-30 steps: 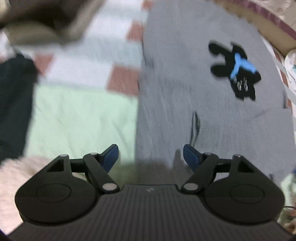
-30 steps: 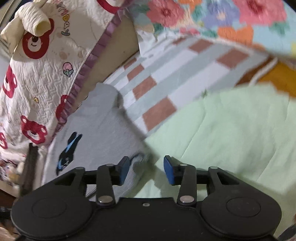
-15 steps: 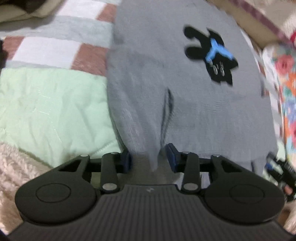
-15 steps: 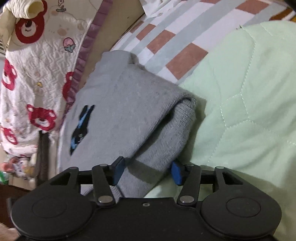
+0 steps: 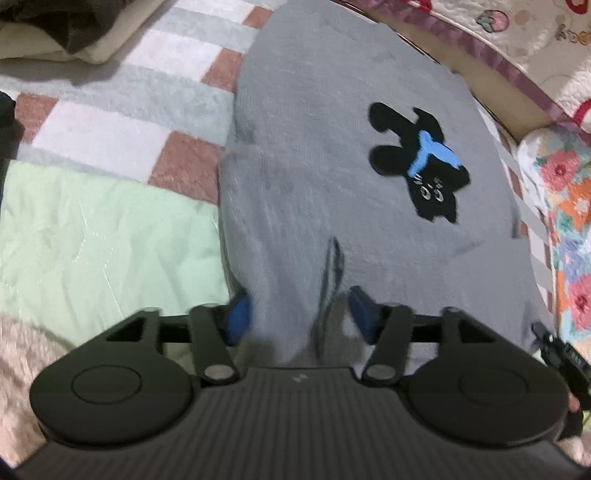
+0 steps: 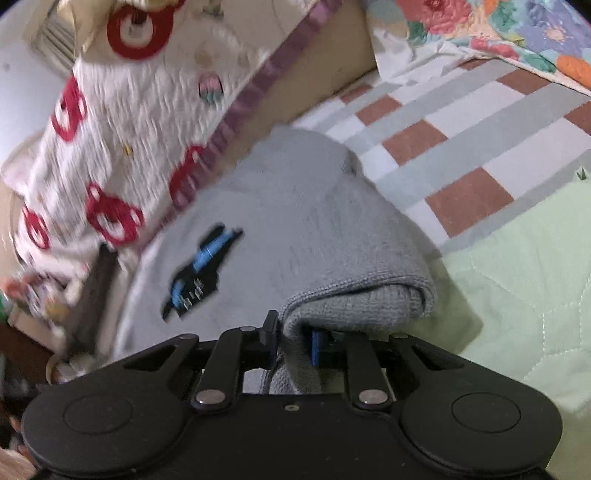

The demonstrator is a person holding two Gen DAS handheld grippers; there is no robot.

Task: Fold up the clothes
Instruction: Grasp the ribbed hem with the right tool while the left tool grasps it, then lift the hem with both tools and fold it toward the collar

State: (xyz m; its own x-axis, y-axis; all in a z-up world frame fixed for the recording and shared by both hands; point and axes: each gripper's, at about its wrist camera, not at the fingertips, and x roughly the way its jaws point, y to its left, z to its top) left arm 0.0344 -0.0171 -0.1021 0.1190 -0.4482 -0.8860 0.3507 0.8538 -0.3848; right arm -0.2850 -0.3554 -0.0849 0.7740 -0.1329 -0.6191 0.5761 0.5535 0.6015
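Note:
A grey knitted sweater with a black and blue animal patch lies folded on the bed. My left gripper straddles its near edge with the jaws apart, the cloth between the blue pads. In the right wrist view the sweater has a thick folded edge at the front. My right gripper is shut on that folded edge.
The bed has a pale green quilt and a checked blanket. A bear-print quilt hangs behind. A floral cover lies to the right. Folded clothes sit at the far left.
My right gripper has closed on the sweater's folded edge. My left gripper's jaws have widened around the near edge.

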